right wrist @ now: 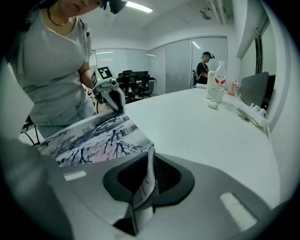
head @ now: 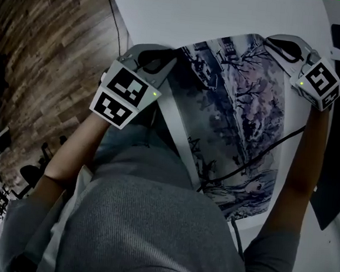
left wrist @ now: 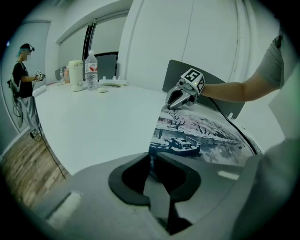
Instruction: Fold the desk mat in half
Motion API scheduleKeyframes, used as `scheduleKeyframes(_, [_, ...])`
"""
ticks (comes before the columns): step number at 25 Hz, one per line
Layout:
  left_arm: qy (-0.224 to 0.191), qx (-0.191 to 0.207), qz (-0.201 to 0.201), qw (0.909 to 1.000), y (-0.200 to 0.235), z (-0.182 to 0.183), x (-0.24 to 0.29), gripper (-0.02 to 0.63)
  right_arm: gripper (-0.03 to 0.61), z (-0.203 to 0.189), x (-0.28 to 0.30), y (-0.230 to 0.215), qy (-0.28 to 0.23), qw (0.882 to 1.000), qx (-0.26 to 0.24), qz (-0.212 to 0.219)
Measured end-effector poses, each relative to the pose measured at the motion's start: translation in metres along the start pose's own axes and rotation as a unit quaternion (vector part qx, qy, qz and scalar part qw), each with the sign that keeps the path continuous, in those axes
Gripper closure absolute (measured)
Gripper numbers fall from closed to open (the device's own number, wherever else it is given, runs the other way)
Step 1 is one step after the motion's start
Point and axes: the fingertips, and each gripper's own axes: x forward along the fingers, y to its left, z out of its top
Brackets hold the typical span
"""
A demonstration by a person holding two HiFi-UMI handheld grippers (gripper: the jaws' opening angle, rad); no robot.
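Note:
The desk mat, printed with a snowy tree and river scene, lies on the white table. My left gripper is shut on the mat's far left corner, and the left gripper view shows the mat's edge pinched between the jaws. My right gripper is shut on the far right corner; in the right gripper view that corner stands up between the jaws. Each gripper shows in the other's view: the right gripper and the left gripper sit at opposite corners of the mat.
A black cable runs across the mat's near part. A water bottle and a cup stand at the table's far end, near a monitor. Another person stands on the wood floor.

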Motion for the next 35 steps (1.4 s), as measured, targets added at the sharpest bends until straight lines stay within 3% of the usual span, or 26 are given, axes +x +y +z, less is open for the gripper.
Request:
scheduleKeyframes(5, [-0.033, -0.073, -0.028, 0.9964, -0.003, 0.000, -0.003, 0.578, 0.551, 0.006, 0.000, 0.006, -0.004, 1.000, -0.025, 0.005])
scheduleKeyframes(10, [-0.067, -0.103, -0.039, 0.9916, -0.004, 0.008, -0.012, 0.580, 0.552, 0.016, -0.010, 0.010, -0.053, 0.999, -0.012, 0.004])
scheduleKeyframes(14, [-0.093, -0.079, -0.041, 0.9916, -0.015, 0.020, -0.025, 0.581, 0.552, 0.018, -0.017, 0.008, -0.056, 0.998, -0.013, -0.007])
scheduleKeyframes(17, [-0.109, -0.070, -0.067, 0.9893, -0.034, 0.026, -0.034, 0.583, 0.552, 0.020, -0.022, 0.012, -0.049, 0.998, -0.014, -0.021])
scheduleKeyframes(24, [-0.160, -0.060, -0.142, 0.9750, -0.070, 0.033, -0.064, 0.584, 0.551, 0.031, -0.052, 0.020, -0.076, 0.993, 0.040, -0.082])
scheduleKeyframes(28, [-0.178, -0.021, -0.160, 0.9707, -0.091, 0.038, -0.076, 0.584, 0.549, 0.039, -0.068, 0.027, -0.084, 0.986, 0.060, -0.130])
scheduleKeyframes(35, [-0.182, 0.017, -0.189, 0.9648, -0.125, 0.033, -0.082, 0.586, 0.544, 0.027, -0.094, 0.054, -0.015, 0.973, 0.041, -0.225])
